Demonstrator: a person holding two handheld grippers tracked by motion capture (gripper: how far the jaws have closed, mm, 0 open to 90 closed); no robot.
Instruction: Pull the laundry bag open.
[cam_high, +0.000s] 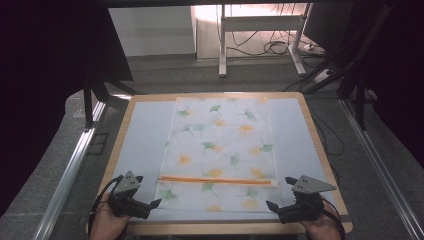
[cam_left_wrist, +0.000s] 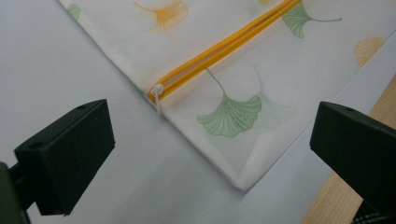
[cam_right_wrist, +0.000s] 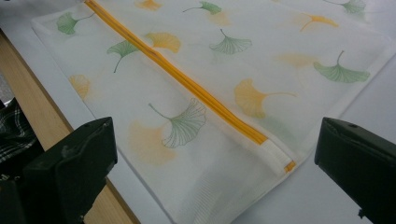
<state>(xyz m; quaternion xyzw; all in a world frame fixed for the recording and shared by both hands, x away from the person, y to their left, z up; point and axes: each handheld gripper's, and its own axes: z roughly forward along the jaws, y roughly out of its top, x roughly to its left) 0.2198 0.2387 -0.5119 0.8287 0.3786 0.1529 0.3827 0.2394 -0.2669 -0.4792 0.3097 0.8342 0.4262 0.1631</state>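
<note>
Both hand-held grippers, L (cam_high: 156, 202) & R (cam_high: 270, 205), jaws released, flanking mesh bag's (cam_high: 220, 145) near corners.

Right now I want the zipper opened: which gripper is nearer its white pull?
Left. The left gripper sits at the mesh bag's near-left corner, close to the white pull. The right gripper is at the zipper's opposite end.

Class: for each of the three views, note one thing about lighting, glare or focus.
High view: the surroundings are very dark, bright glare at the top behind the table; the mesh bag is evenly lit. Left gripper view: zip pull sharp, near jaws slightly soft. Right gripper view: orange zip clear, soft even light, no harsh shadows.
</note>
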